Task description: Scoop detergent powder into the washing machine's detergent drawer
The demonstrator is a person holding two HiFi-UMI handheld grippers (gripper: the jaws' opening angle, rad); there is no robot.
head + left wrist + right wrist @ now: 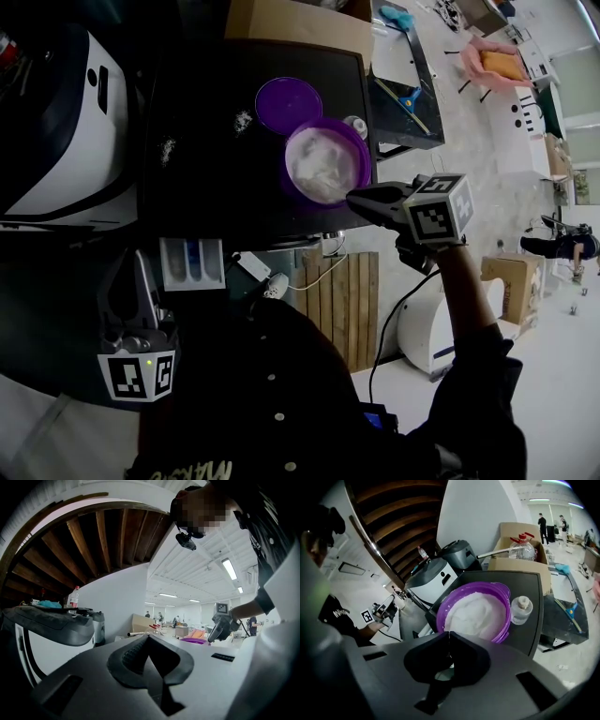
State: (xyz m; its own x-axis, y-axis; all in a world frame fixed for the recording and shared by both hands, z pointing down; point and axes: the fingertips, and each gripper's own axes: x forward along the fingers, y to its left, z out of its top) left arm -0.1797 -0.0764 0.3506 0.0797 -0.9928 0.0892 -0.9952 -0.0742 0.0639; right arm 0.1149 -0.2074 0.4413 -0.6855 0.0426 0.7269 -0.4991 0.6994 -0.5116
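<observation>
head view: right tool pressed together at near rim of purple tub, left tool likewise, just beside drawer

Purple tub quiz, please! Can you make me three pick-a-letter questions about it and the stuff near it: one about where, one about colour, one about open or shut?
1. Where is the lid of the purple tub?
A on it
B beside it on the dark top
C under it

2. What colour is the powder in it?
A blue
B white
C green

3. The right claw is:
A wide open
B out of sight
C shut

Answers: B, the lid lies next to the open tub; B, the heap inside is white; C, its jaws meet.
</observation>
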